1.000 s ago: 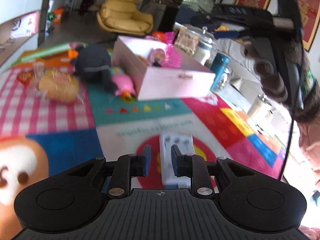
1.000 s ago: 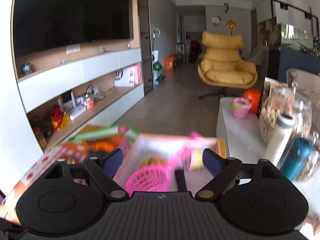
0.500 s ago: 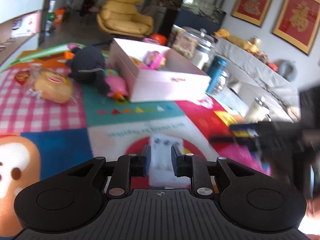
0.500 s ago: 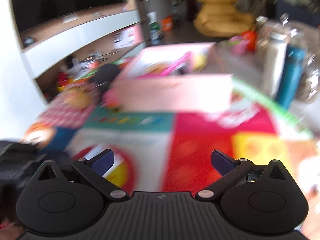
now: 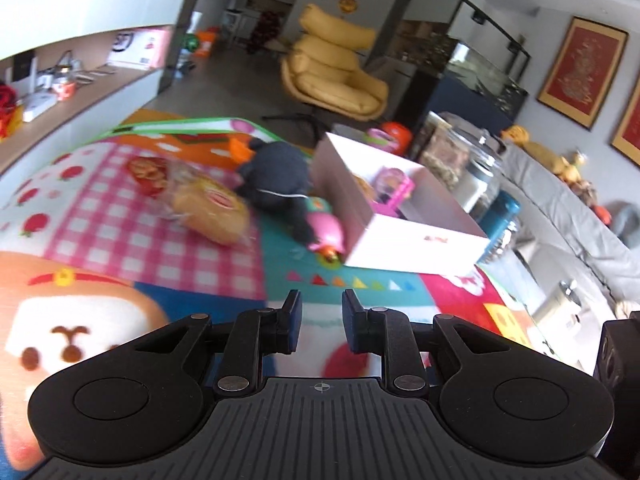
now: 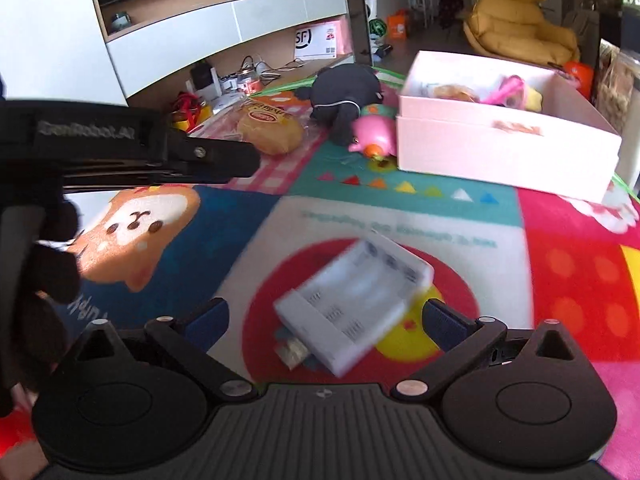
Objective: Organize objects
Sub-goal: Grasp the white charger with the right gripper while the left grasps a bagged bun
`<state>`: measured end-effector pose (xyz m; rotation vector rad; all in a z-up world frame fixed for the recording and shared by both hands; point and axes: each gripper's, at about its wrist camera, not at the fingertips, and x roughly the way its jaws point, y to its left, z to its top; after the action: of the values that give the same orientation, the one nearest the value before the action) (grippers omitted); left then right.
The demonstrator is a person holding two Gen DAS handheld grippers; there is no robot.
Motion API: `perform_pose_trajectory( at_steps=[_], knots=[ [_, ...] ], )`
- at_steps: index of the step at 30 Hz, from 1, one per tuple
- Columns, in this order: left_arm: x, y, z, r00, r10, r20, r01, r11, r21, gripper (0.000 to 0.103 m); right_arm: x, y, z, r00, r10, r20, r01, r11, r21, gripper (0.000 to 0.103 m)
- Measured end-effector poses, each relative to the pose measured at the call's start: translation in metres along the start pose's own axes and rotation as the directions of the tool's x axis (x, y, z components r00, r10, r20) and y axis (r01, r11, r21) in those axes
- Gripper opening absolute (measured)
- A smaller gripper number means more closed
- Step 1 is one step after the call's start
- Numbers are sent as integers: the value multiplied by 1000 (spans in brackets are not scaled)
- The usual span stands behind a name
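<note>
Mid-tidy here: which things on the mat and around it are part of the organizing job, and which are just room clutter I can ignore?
Part of the job:
white battery holder, between the open right gripper fingers
pink box
bagged bread
black plush
pink duck toy

Just lying about:
yellow chair
teal bottle
glass jars
shelf items

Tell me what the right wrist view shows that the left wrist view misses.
Only the right wrist view shows the white battery case lying on the mat's red circle between the open right tongs, plus the left tool's arm at the side. Only the left wrist view shows the sofa, the red wall pictures and the left tongs, nothing between them. Both show the pink box, black plush toy, bread bag and yellow chair.
</note>
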<state>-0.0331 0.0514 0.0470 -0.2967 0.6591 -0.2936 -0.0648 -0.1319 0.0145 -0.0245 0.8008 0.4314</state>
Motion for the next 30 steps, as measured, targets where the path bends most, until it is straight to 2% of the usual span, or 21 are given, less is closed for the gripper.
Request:
perform_pose_trajectory(
  at_steps=[1, 2, 3, 4, 7, 8, 13, 16, 18, 20, 21, 24, 28, 30],
  knots=[
    [-1, 3, 0, 1000, 16, 4, -16, 1000, -3, 24, 3, 4, 2, 1000, -21, 5, 21, 1000, -14, 94],
    [-2, 7, 1, 999, 32, 7, -32, 999, -5, 24, 4, 6, 4, 999, -41, 16, 42, 999, -28, 82],
    [-2, 11, 0, 999, 49, 7, -49, 999, -9, 24, 4, 6, 6, 998, -51, 23, 51, 998, -39, 75],
    [-1, 15, 0, 998, 64, 4, -64, 998, -15, 24, 3, 2, 8, 998, -56, 28, 57, 998, -40, 62],
    [3, 27, -1, 996, 94, -3, -94, 994, -48, 24, -2, -15, 10, 998, -47, 31, 48, 999, -24, 51],
    [5, 30, -1, 995, 102, -2, -102, 993, -59, 24, -3, -21, 9, 997, -69, 37, 70, 997, -21, 51],
    [18, 42, 13, 991, 129, 25, -125, 985, -117, 24, -14, -68, 3, 984, -162, 74, 159, 986, 44, 51],
    [31, 61, 26, 990, 130, 54, -114, 965, -236, 24, -14, -85, -1, 978, -186, 91, 180, 981, 70, 53],
    [44, 75, 32, 993, 103, 56, -78, 940, -331, 24, -15, -84, -4, 979, -171, 107, 166, 984, 56, 62],
    [56, 86, 35, 994, 91, 68, -55, 910, -410, 24, -13, -81, -4, 980, -165, 107, 163, 986, 34, 78],
    [62, 88, 38, 992, 96, 77, -54, 900, -432, 24, -12, -81, -2, 981, -164, 102, 162, 986, 35, 81],
    [75, 86, 52, 979, 170, 111, -107, 898, -426, 28, -10, -83, -2, 985, -141, 95, 137, 989, 49, 86],
    [97, 75, 76, 950, 277, 143, -217, 917, -334, 30, -8, -82, -1, 986, -139, 88, 135, 990, 50, 99],
    [109, 69, 83, 942, 304, 142, -255, 923, -288, 31, -8, -84, -1, 987, -137, 81, 132, 989, 61, 100]
  ],
)
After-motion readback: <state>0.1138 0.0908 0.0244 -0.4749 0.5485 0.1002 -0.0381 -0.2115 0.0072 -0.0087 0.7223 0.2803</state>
